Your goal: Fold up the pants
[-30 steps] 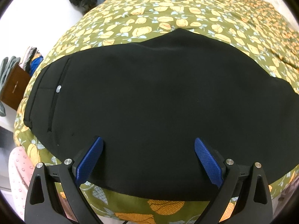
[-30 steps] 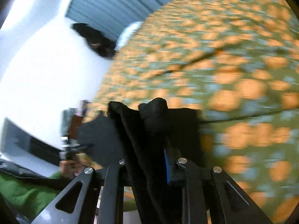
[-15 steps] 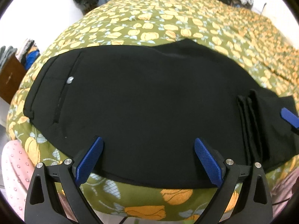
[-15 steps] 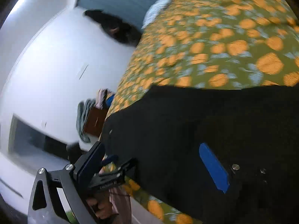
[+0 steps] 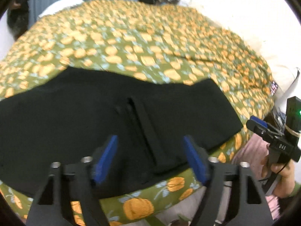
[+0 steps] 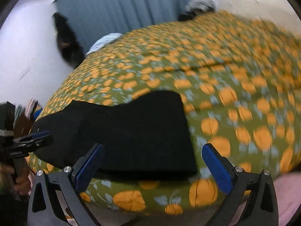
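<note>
The black pants (image 5: 75, 116) lie flat on the bed, folded over, with the leg hems (image 5: 148, 131) laid across the middle. They also show in the right wrist view (image 6: 131, 131), with the fold edge at their right. My left gripper (image 5: 150, 160) is open and empty over the near edge of the pants. My right gripper (image 6: 152, 163) is open and empty above the pants' near right corner. It also shows at the right of the left wrist view (image 5: 257, 124).
The bed has a green bedspread with orange pumpkins (image 5: 150, 47). A blue curtain (image 6: 131, 9) and a dark bag (image 6: 65, 41) are at the far wall. A white pillow (image 5: 62, 3) lies at the bed's head. White cloth (image 5: 263, 37) lies right.
My right gripper has let go of the pant legs after laying them over the pants and has drawn back, open. My left gripper has swung right along the near edge.
</note>
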Demonstrator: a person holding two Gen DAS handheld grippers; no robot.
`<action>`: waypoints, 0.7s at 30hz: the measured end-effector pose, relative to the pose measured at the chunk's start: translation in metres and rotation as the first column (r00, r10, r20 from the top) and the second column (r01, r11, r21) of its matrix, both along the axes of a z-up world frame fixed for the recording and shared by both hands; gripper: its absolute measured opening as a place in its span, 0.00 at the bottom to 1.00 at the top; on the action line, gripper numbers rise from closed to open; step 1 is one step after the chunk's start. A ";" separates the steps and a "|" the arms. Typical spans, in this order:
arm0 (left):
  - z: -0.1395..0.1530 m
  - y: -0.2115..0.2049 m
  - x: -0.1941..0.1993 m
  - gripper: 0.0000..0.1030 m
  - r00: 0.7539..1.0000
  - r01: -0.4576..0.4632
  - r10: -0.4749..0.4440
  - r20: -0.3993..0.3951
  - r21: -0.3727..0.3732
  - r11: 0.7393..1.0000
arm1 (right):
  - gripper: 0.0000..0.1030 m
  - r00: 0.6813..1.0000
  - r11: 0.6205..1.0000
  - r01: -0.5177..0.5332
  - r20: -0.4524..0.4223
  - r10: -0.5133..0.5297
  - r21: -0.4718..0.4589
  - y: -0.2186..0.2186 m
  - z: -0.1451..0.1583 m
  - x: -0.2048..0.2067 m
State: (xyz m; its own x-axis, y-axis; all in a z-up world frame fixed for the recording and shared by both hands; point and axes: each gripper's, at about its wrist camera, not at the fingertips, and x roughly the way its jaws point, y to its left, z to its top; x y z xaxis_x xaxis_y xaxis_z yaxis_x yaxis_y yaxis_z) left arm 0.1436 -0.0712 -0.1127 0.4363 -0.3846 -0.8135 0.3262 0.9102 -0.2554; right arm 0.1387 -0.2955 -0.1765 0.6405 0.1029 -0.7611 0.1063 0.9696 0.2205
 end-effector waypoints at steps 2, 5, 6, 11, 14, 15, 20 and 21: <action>-0.007 -0.007 0.006 0.61 1.000 -0.008 0.008 -0.025 0.013 1.000 | 1.00 1.000 1.000 -0.011 0.009 0.011 -0.008 -0.004 0.002 0.000; -0.015 -0.012 0.008 0.54 0.998 -0.015 0.017 -0.060 0.030 0.999 | 1.00 0.998 0.998 -0.053 0.027 0.054 -0.037 0.004 0.005 0.003; -0.017 -0.015 0.011 0.45 0.997 -0.011 0.014 -0.074 0.036 0.999 | 1.00 0.998 0.997 -0.063 0.018 0.063 -0.035 0.006 0.002 0.005; -0.027 -0.015 0.009 0.10 0.992 -0.028 0.036 -0.123 0.069 0.997 | 1.00 0.998 0.998 -0.062 0.011 0.062 -0.010 0.003 -0.003 0.006; -0.013 -0.004 0.002 0.04 0.992 -0.056 0.059 -0.112 0.035 0.998 | 1.00 0.999 0.999 -0.042 0.033 0.043 -0.007 -0.001 0.002 0.001; -0.008 0.002 -0.002 0.03 0.992 -0.071 0.074 -0.106 0.036 0.997 | 1.00 0.998 0.999 -0.034 0.044 0.035 -0.011 -0.002 0.004 -0.001; -0.025 0.013 -0.003 0.06 0.984 -0.090 0.107 -0.143 0.118 0.989 | 1.00 1.000 1.000 -0.012 0.006 0.012 0.004 -0.009 -0.003 0.003; -0.028 0.012 -0.003 0.11 0.983 -0.090 0.110 -0.147 0.131 0.987 | 1.00 0.999 1.000 -0.007 -0.037 0.007 -0.001 -0.009 -0.011 0.008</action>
State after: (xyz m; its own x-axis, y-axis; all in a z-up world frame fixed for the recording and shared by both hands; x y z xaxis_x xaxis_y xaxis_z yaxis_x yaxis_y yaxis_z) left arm 0.1402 -0.0593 -0.1405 0.3342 -0.2376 -0.9121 0.1977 0.9638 -0.1787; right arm 0.1465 -0.3042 -0.1878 0.6114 0.1064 -0.7841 0.1079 0.9705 0.2158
